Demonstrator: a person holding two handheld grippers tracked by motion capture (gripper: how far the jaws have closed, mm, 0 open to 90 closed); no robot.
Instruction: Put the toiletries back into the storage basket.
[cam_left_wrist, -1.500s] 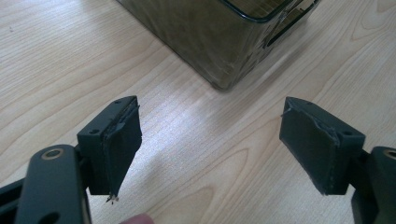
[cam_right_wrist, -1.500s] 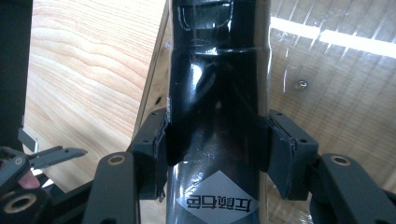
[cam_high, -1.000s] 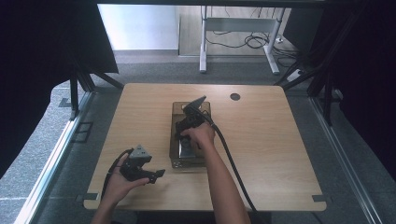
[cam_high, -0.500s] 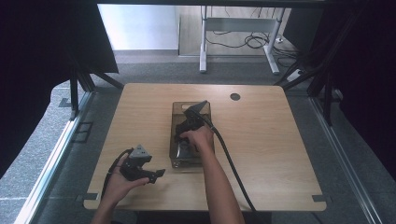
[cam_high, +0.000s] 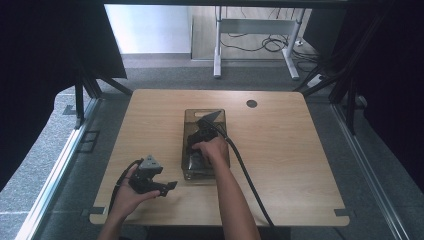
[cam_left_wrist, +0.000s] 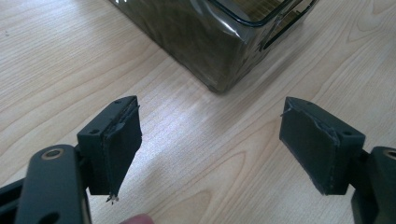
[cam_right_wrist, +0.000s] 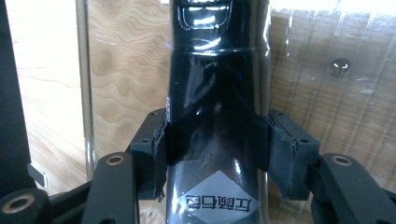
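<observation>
The bench (cam_high: 300, 165) is a pale wood top with rounded corners and a small dark round hole (cam_high: 251, 103) near its far edge. It stands on grey carpet, with black curtains to either side. Beyond it a white desk frame (cam_high: 250, 30) stands over loose cables on the floor.

A clear, smoke-tinted bin (cam_high: 187, 125) sits at the middle of the bench, its long side running away from the person. In the left gripper view one corner of the bin (cam_left_wrist: 219, 51) rises just ahead of the fingers.

Against the earlier frames little differs: the right hand has shifted only slightly over the bin, the left gripper lies at the same spot on the near left, and the bin has not moved.

The right gripper (cam_high: 200, 142) reaches down into the bin. In the right gripper view its fingers (cam_right_wrist: 152, 154) stand wide and press on both sides of a glossy black bottle (cam_right_wrist: 217, 93), which bears a silver diamond label with characters near the grip. The bottle lies inside the bin, whose clear wall and the wood grain show behind it.

The left gripper (cam_high: 167, 186) rests low over the near left of the bench, held in the left hand (cam_high: 127, 192). Its fingers (cam_left_wrist: 116, 144) are spread wide with nothing between them, only bare wood below.
</observation>
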